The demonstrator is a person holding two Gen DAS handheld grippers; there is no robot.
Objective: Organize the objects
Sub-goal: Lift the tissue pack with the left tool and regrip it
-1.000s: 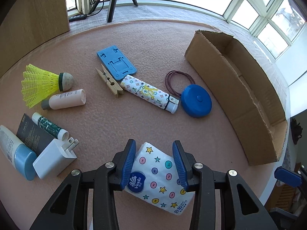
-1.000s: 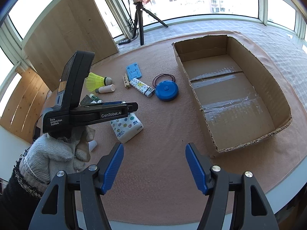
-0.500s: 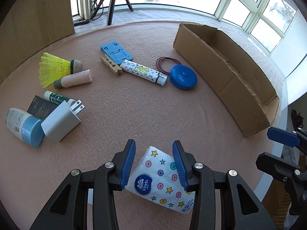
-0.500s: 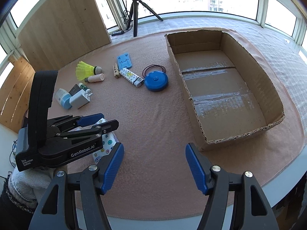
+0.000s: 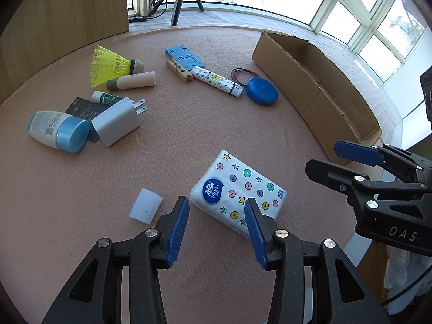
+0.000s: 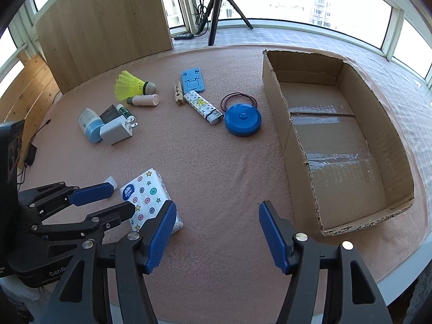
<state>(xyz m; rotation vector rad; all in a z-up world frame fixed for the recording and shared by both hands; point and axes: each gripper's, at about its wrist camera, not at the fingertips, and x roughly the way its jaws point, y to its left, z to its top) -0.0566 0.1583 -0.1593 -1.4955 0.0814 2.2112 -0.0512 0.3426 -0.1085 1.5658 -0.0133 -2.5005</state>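
Lying loose at far left: a lotion bottle [image 5: 58,133] with a rounded blue cap, on its side on the felt-like pink mat [image 5: 189,135]; a boxy white charger [image 5: 118,122] with metal prongs touches it, and a dark card [image 5: 81,108] sits under both.
Behind them: a yellow shuttlecock [image 5: 112,66] with ribbed plastic skirt, a smooth beige tube [image 5: 133,81] just beside it, and a small green-labelled tube [image 5: 106,97].
Small cap: a translucent white cylinder [image 5: 145,206] now shows just left of the left gripper.
Left gripper [image 5: 216,225]: half a second ago its ribbed blue pads pinched the tissue pack; now the jaws stand apart, released, with the pack's near corner between the tips but no pad pressing it.
Tissue pack [image 5: 239,189]: soft, glossy-wrapped, printed with stars and dots; it lies flat on the mat near the front edge, well apart from the box.
Meaning: the pack has been set down short of the box, near the right gripper, so it looks staged for a handover, not yet stowed.
Centre cluster: blue plastic phone stand [image 5: 186,58], wooden clothespin [image 5: 178,71], patterned lighter [image 5: 216,81], thin rubber bands [image 5: 243,74], round blue tape measure [image 5: 262,95].
Right gripper [image 6: 217,233]: jaws wide, holding nothing, hovering over bare mat just right of the pack.
Cardboard box [image 6: 280,113]: corrugated, rough-cut rim, taped floor, nothing inside it.
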